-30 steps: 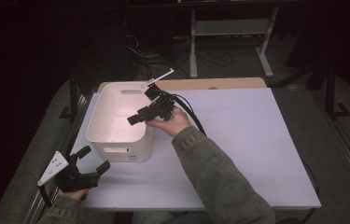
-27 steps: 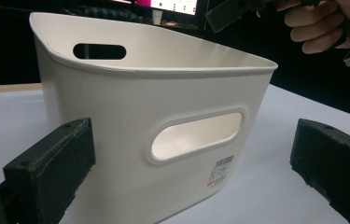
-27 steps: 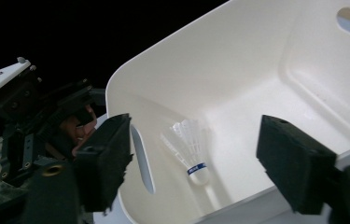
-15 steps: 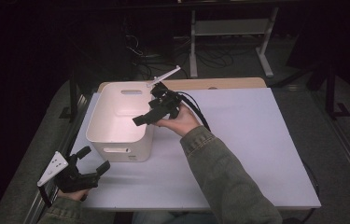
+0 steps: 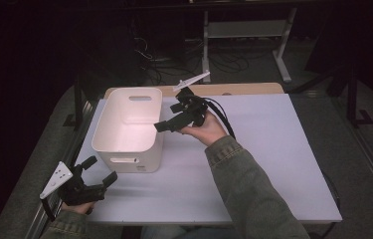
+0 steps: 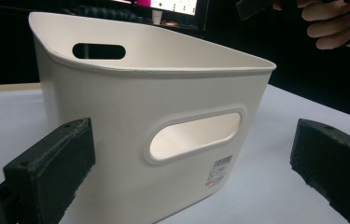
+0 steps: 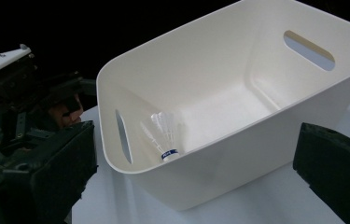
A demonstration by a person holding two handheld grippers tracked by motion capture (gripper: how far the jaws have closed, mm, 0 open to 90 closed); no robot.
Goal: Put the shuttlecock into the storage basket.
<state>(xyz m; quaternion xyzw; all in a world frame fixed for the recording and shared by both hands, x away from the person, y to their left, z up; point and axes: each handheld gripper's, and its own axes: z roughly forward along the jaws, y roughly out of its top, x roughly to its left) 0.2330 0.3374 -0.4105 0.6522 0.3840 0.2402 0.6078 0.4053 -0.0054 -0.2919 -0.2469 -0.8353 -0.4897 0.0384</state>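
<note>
**Ana:** Across the bench [image 5: 273, 149] lies a pale, plain sheet, with a wooden strip showing along its far edge. Dark room behind, cables and a metal stand on the floor.

**Ben:** And the white bin [image 5: 124, 127]?

**Ana:** It stands upright on the left part of the bench, a handle slot in each end. Seen from the right gripper view, a shuttlecock [image 7: 164, 135] lies inside it, in the corner by the near end wall, cork with a blue band down, feathers up.

**Ben:** What differs from a second ago?

**Ana:** The right claw [image 5: 166, 124] was over the bin's right rim then. Now it is beside that rim, further right and a little toward the far edge. Its jaws have just been opening and stand released, nothing between them. The left claw [image 5: 99, 172] is where it was, at the near left corner, also released, facing the bin's near end wall.

**Ben:** Room to move?

**Ana:** The whole right half of the bench is bare. The bin sits near the left edge. The left claw hangs close to the near edge, just apart from the bin.
</note>
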